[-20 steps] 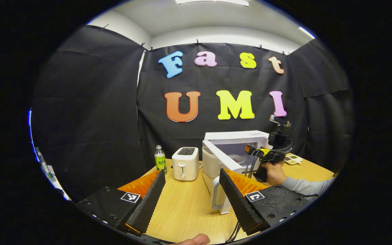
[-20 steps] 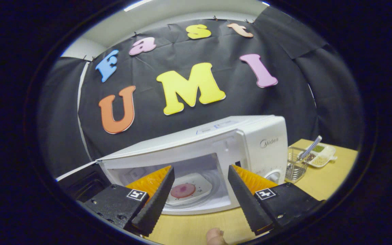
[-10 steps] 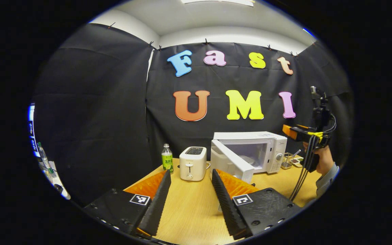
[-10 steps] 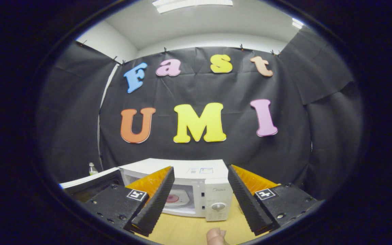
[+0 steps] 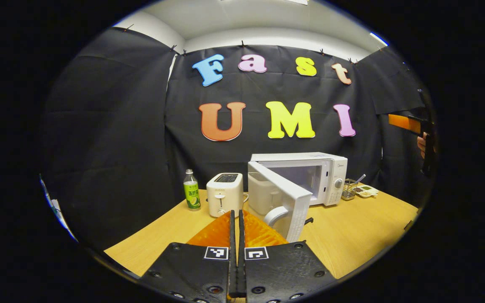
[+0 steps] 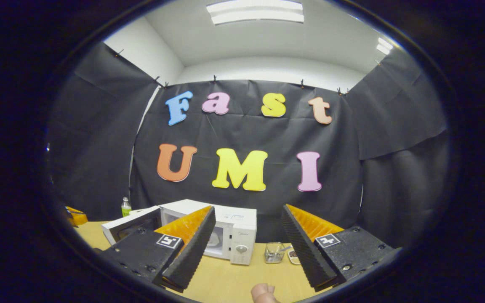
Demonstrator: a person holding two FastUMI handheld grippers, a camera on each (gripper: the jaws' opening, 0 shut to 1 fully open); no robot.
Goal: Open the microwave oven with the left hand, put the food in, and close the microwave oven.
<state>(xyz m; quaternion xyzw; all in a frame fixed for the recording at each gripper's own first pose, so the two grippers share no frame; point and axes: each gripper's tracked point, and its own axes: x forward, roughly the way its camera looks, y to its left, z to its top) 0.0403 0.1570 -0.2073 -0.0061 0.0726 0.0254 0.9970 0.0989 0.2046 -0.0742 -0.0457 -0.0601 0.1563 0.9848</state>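
The left claw (image 5: 237,261) is pressed together with nothing between, low over the table (image 5: 352,235). Just beyond it stands the microwave (image 5: 310,176), door (image 5: 282,202) swung wide; a toaster (image 5: 224,194) and bottle (image 5: 191,195) stand to its left. The right claw (image 6: 246,246) gapes apart, raised well back from the microwave, where the food (image 6: 214,240) lies inside.
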